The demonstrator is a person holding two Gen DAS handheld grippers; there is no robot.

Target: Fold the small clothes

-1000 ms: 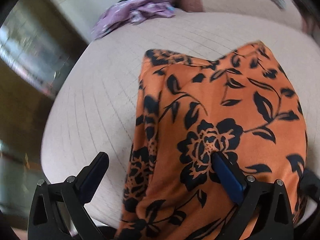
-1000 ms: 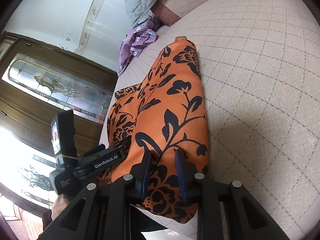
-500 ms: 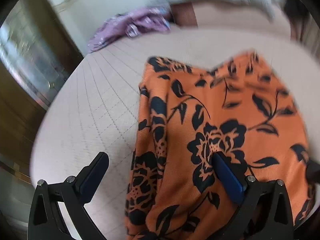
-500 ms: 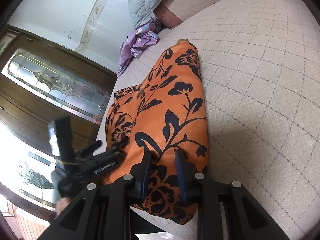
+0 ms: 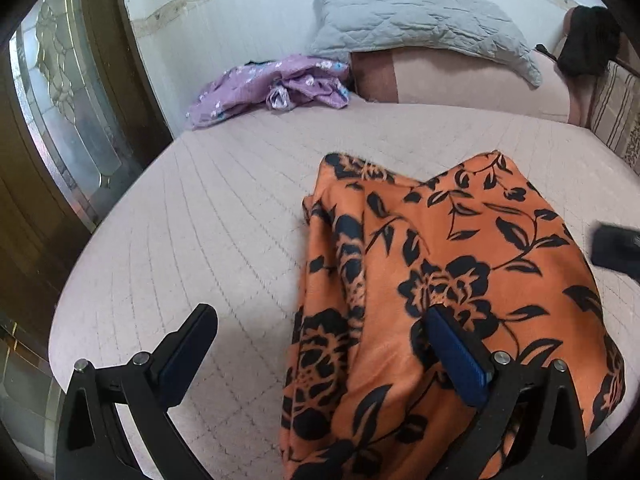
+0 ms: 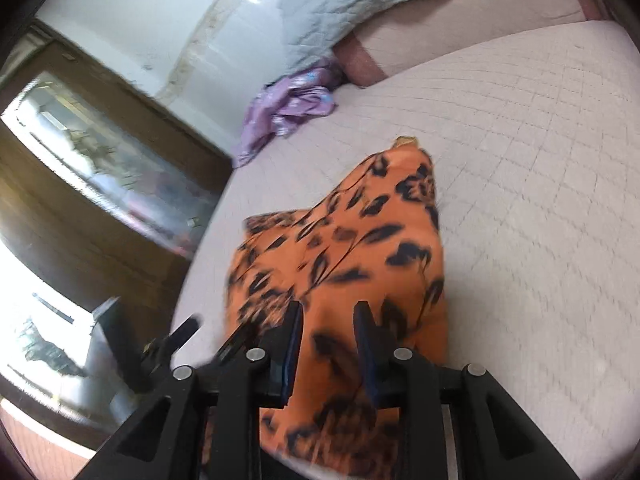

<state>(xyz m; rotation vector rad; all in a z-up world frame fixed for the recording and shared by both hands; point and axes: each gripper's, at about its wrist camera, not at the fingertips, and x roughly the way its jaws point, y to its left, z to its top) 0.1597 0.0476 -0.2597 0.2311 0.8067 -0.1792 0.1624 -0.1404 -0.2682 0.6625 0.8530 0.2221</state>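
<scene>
An orange garment with black flowers (image 5: 448, 280) lies folded lengthwise on the pink quilted bed (image 5: 224, 232), its near end hanging over the front edge. My left gripper (image 5: 320, 344) is open and empty above the garment's left edge, its right finger (image 5: 456, 352) over the cloth. In the right wrist view the garment (image 6: 360, 248) is blurred. My right gripper (image 6: 326, 336) has its jaws narrowly apart with the cloth's near end between them; whether it pinches the cloth is unclear. The right gripper's body (image 5: 616, 248) shows at the right of the left wrist view.
A crumpled purple floral garment (image 5: 272, 88) lies at the bed's far left corner, also in the right wrist view (image 6: 288, 112). A grey quilted pillow (image 5: 416, 24) leans on the headboard. A wooden door with patterned glass (image 5: 64, 120) stands left of the bed.
Both grippers have lifted and tilted up, so more of the bed, pillow and wall shows. The right wrist view has swung and blurred. The left gripper stays open.
</scene>
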